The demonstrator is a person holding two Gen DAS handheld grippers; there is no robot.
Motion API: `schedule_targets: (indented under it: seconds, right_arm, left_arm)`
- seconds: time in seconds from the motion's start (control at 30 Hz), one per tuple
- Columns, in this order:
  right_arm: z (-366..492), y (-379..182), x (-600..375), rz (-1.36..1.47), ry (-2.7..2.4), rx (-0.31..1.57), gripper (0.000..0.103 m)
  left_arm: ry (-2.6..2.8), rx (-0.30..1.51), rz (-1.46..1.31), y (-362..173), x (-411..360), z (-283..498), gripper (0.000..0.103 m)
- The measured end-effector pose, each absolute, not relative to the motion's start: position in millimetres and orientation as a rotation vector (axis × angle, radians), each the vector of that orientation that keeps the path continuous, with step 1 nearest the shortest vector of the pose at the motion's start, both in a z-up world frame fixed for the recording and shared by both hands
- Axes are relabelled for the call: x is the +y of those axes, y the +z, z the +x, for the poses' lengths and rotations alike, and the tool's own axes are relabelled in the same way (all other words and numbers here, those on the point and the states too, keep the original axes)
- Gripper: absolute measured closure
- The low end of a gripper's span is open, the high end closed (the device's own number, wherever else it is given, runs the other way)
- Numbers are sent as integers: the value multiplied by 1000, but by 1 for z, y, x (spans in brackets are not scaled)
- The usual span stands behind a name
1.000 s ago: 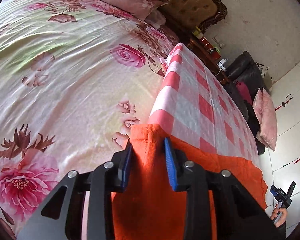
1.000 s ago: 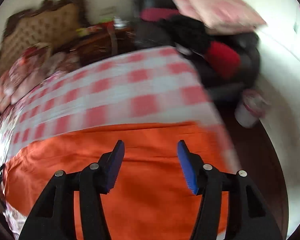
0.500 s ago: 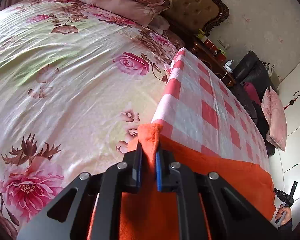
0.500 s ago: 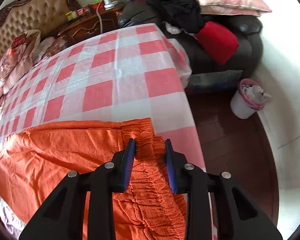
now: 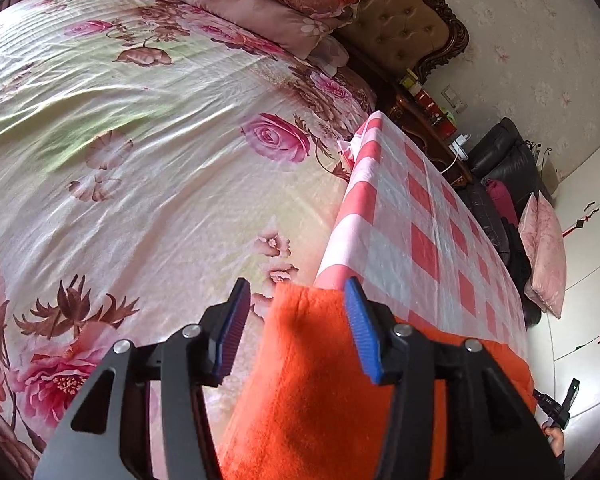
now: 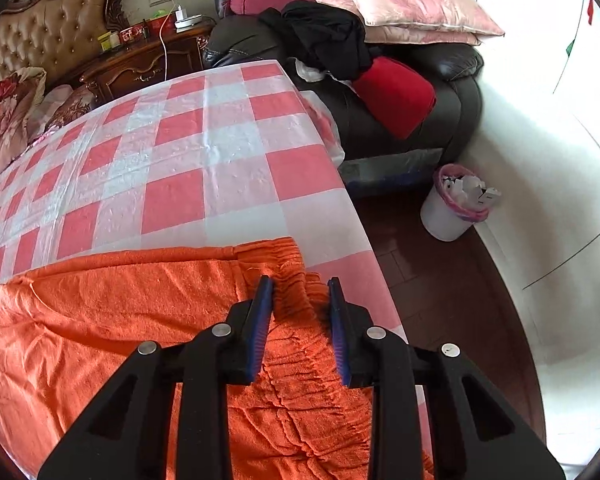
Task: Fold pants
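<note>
Orange fleece pants (image 6: pixel 132 320) lie spread along the near edge of a desk covered in a red-and-white checked cloth (image 6: pixel 204 152), the elastic waistband at the desk's right end and a leg running off toward 9 o'clock in the right wrist view.

The right tongs (image 6: pixel 300 312) sit over the gathered waistband with a moderate gap between the blue pads (image 6: pixel 262 320); bunched fabric rises between them, though whether the pads actually press it is hard to judge from this angle.

In the left wrist view the left tongs (image 5: pixel 296 320) stand wide open at the leg end of the pants (image 5: pixel 312 380). The hem corner lies between the fingers, close against the right pad (image 5: pixel 360 332) and well clear of the left one, so nothing is gripped.

Beside the desk, from 9 to 12 o'clock of the left view, spreads a bed with a rose-print sheet (image 5: pixel 140 152), pillows (image 5: pixel 260 4) stacked against a tufted headboard (image 5: pixel 404 20).

In the right view a dark wooden nightstand (image 6: pixel 148 64) stands at 11 o'clock, a black leather sofa (image 6: pixel 452 80) piled with a pink cushion (image 6: pixel 400 0) and a red cushion (image 6: pixel 396 96) at 1 o'clock, and a white waste bin (image 6: pixel 456 204) with a pink liner on the dark floor at 3 o'clock.
</note>
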State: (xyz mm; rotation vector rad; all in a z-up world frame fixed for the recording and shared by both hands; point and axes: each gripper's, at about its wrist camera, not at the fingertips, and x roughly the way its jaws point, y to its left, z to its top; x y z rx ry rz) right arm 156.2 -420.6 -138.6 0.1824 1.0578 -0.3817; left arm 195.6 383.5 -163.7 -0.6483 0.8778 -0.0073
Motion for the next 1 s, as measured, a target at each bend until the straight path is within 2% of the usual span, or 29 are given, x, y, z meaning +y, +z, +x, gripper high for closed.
schedule_targets:
  seconds: [0.07,0.1,0.2,0.23,0.27,0.33,0.43,0.5,0.53,0.57,0.63,0.67,0.77,0.8,0.87,1.0]
  right_arm:
    - [157,-138,-420,179,-389,1054,77]
    - [156,-138,-419,180,-393,1051,77]
    - [156,-139,-418,161,-401,1040,78]
    - [156,-139,-418,161,-401,1039,78]
    - [156,-139,-418,162,-401,1039,78]
    - [156,-139,-418,168,-400,1038,78]
    - [156,-138,-421,178,-396,1038,78]
    - [153,-128,-431,225,-396,1001,78]
    - [148,-119,-435,237,-408,968,78]
    - [135,-102,-439,244,-426,901,78]
    - [111,-78,-443,250,-425,833,77]
    - [97,-72,-443,255,-414,861,77]
    - [68,-82,-439,325,-271,998,75]
    - [59,-88,-437,324,-269,1028,70]
    - [42,-99,-440,342,-270,1056,50]
    - [36,-122,-440,385,-225,1088,52]
  left_arm:
    - [39,940,-615,-176,385,205,101]
    - [93,942,-616,-179,391,205,103]
    - [205,887,-700,-177,416,191,101]
    - [213,863,-697,-171,417,183,82]
    - [166,850,-698,-164,414,174,56]
    - [93,850,-665,-154,399,158,37]
    - [90,905,-513,-154,368,133,29]
    - [89,955,-490,-171,358,123,31]
    - [60,968,-490,-178,353,120,40]
    - [34,929,-503,-178,351,116,56]
    - [9,915,-504,-174,345,114,68]
    - [24,911,-467,-171,340,115,71]
    - [48,905,-404,-166,332,119,73]
    - [49,904,-407,-166,334,119,73]
    - [45,900,-419,-167,336,118,73]
    - [56,902,-427,-167,337,117,73]
